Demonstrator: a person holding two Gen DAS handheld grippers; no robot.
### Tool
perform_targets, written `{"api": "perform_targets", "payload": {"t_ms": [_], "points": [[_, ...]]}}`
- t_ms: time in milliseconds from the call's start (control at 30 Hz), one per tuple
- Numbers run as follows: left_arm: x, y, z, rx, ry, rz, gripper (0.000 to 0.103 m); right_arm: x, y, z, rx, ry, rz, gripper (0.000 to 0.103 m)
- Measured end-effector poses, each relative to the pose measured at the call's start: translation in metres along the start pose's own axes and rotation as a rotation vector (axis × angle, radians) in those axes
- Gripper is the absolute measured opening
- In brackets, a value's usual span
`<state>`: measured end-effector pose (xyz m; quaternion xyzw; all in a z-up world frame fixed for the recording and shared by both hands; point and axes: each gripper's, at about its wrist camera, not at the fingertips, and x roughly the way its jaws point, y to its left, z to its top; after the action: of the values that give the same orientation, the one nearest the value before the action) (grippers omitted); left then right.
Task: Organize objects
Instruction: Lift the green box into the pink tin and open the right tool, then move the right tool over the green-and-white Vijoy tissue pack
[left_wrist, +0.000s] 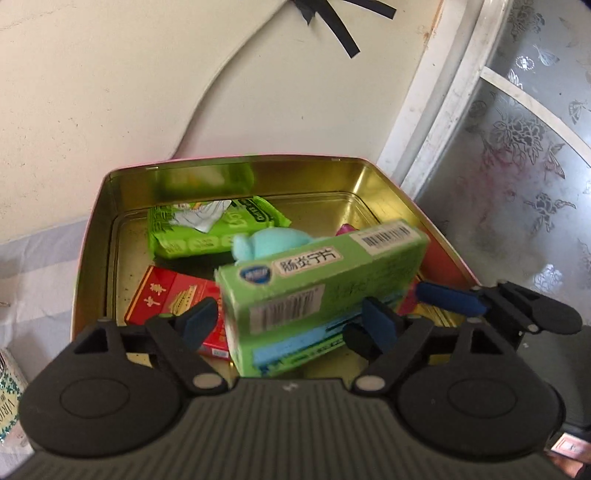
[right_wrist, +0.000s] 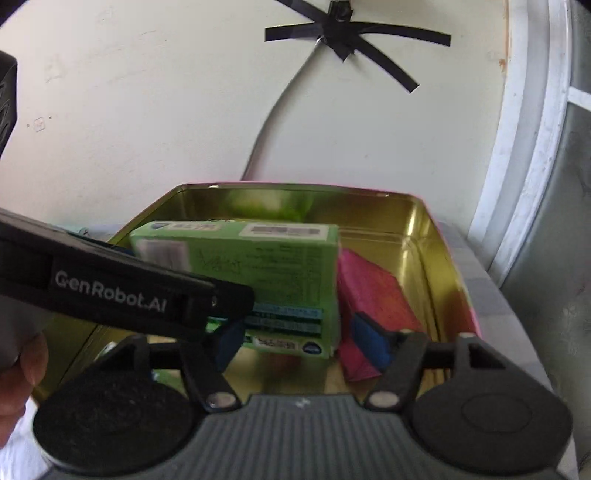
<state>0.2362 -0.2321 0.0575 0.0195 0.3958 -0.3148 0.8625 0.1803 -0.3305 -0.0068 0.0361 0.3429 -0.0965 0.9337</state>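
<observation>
left gripper (left_wrist: 291, 325) standing open astride the green box (left_wrist: 317, 291) | right gripper (right_wrist: 303, 341) gaping open beside it | green box sitting tilted inside the tin (left_wrist: 229, 173), over the red pack (left_wrist: 173, 299)

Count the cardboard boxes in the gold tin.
3, though more may be hidden. A green cardboard medicine box sits tilted on top, near the front. A red cardboard box lies under its left end. A pink cardboard box lies on its right side.

"GenRobot.AI" on left hand-held gripper (right_wrist: 221, 332)
</observation>
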Motion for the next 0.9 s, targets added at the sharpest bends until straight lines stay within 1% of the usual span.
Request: {"api": "perform_targets", "payload": {"t_ms": [33,133,267,333,500,700,767,900], "points": [[-0.003,0.001,-0.003,-0.012,0.002,-0.011,0.087,-0.002,-0.001,-0.002,0.007,-0.004,-0.005,0.077],[-0.021,-0.001,-0.015,-0.005,-0.007,-0.059,0.087,-0.015,-0.003,-0.014,0.034,-0.015,0.036,0.078],[-0.055,0.0,-0.033,0.037,-0.053,-0.062,0.087,-0.048,-0.001,-0.029,0.03,-0.068,0.045,0.083],[-0.073,0.006,-0.042,0.033,-0.072,-0.063,0.087,-0.063,0.0,-0.034,0.042,-0.094,0.042,0.083],[-0.112,0.02,-0.071,0.004,-0.129,-0.082,0.087,-0.102,0.001,-0.05,0.126,-0.161,0.106,0.084],[-0.143,0.031,-0.119,0.036,-0.2,-0.014,0.087,-0.134,0.018,-0.073,0.213,-0.242,0.191,0.084],[-0.149,0.04,-0.136,0.035,-0.198,0.013,0.087,-0.139,0.027,-0.081,0.23,-0.253,0.22,0.085],[-0.149,0.068,-0.163,-0.006,-0.16,0.075,0.087,-0.139,0.051,-0.092,0.213,-0.224,0.276,0.085]]}}
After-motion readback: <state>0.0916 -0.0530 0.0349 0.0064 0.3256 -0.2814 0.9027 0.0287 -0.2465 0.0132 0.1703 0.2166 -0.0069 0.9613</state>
